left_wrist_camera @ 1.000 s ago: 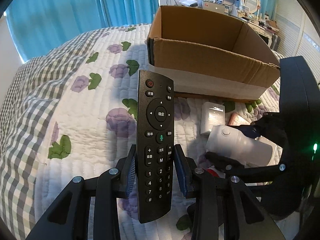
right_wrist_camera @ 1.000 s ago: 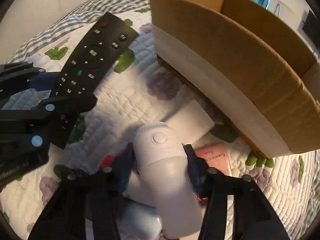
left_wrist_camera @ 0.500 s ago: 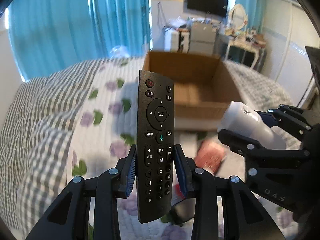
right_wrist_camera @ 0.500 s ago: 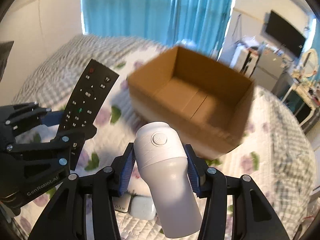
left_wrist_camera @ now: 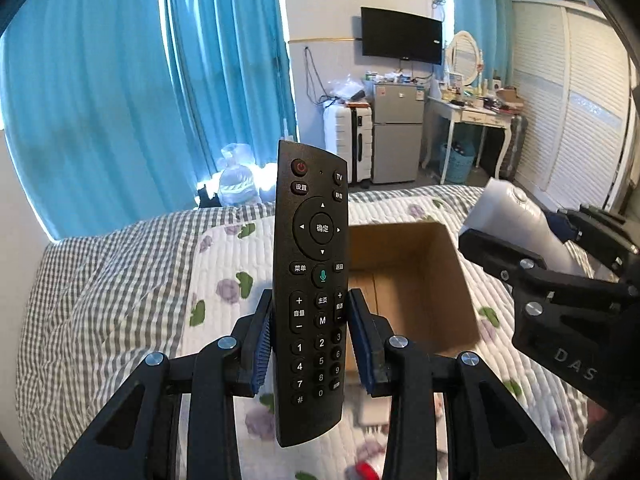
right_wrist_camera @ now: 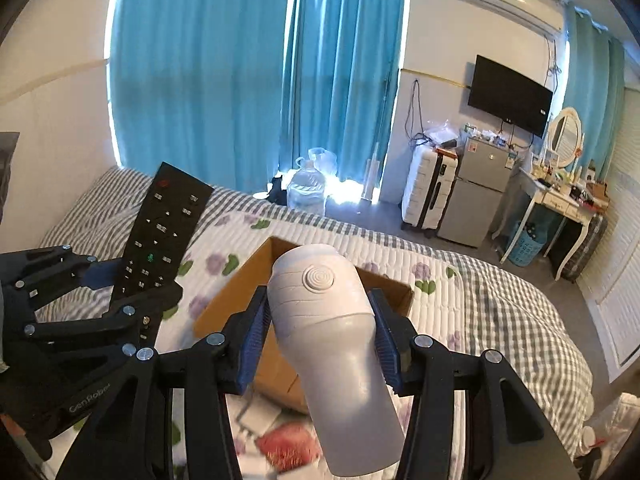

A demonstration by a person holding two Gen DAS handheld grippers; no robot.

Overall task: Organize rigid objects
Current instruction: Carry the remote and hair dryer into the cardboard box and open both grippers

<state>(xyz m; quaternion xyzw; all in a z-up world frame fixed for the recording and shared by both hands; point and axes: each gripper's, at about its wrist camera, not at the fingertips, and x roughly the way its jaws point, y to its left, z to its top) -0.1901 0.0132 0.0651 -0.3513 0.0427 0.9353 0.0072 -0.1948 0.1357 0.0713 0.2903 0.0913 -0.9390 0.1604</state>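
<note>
My left gripper is shut on a black TV remote, held upright high above the bed. My right gripper is shut on a white hair-dryer-like device with a round button. Both hang above and in front of an open cardboard box on the quilt; the box also shows in the right wrist view behind the device. The right gripper with the white device shows at the right of the left wrist view. The remote in the left gripper shows at the left of the right wrist view.
The box stands on a floral quilt over a checked bedspread. Small items lie on the quilt before the box: a pink packet and white pieces. Beyond the bed are blue curtains, a suitcase, a small fridge and a desk.
Both grippers have risen high off the bed with their objects. The box now lies lower and farther away in both views, and the room behind has come into sight.
</note>
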